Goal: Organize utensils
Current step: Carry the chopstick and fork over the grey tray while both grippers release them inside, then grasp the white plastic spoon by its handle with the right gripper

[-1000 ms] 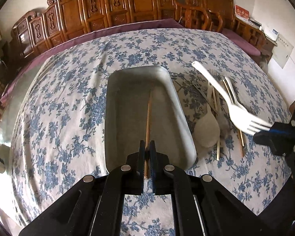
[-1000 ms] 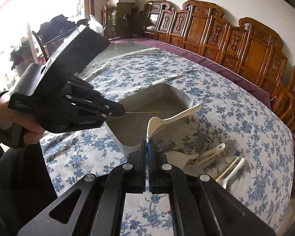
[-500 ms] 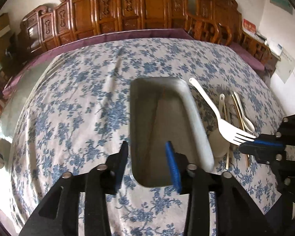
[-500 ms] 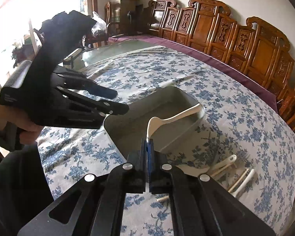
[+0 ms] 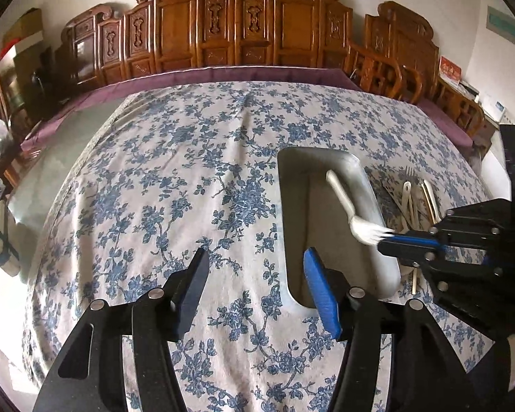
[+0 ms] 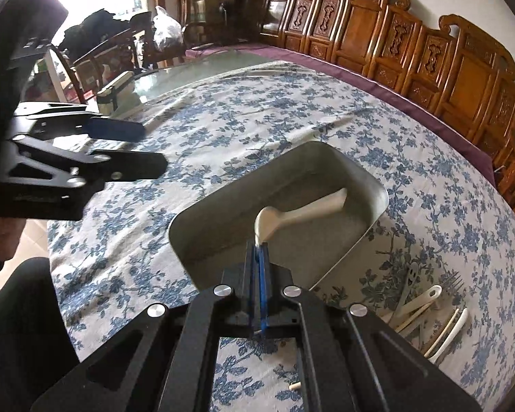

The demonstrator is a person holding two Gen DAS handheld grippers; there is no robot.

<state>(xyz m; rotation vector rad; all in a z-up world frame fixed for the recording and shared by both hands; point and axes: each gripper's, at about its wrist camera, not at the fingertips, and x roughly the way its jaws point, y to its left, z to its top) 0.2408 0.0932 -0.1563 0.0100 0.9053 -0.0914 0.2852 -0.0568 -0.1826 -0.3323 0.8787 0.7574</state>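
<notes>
A grey metal tray (image 5: 374, 206) (image 6: 374, 185) lies on the flowered tablecloth. My right gripper (image 6: 259, 250) (image 5: 389, 238) is shut on the tines of a white plastic fork (image 5: 346, 206) (image 6: 302, 211) and holds it above the tray, handle pointing over it. My left gripper (image 5: 254, 267) (image 6: 144, 151) is open and empty, left of the tray's near end. I cannot make out the chopstick inside the tray.
Several loose utensils (image 6: 425, 309) (image 5: 415, 199), white plastic pieces, a metal fork and chopsticks, lie on the cloth right of the tray. A chopstick end (image 6: 295, 386) shows near my right gripper. Carved wooden chairs (image 5: 243, 24) ring the far table edge.
My left gripper let go of the chopstick over the tray, opened and drew back to the left. My right gripper carried the white fork from the utensil pile to above the tray.
</notes>
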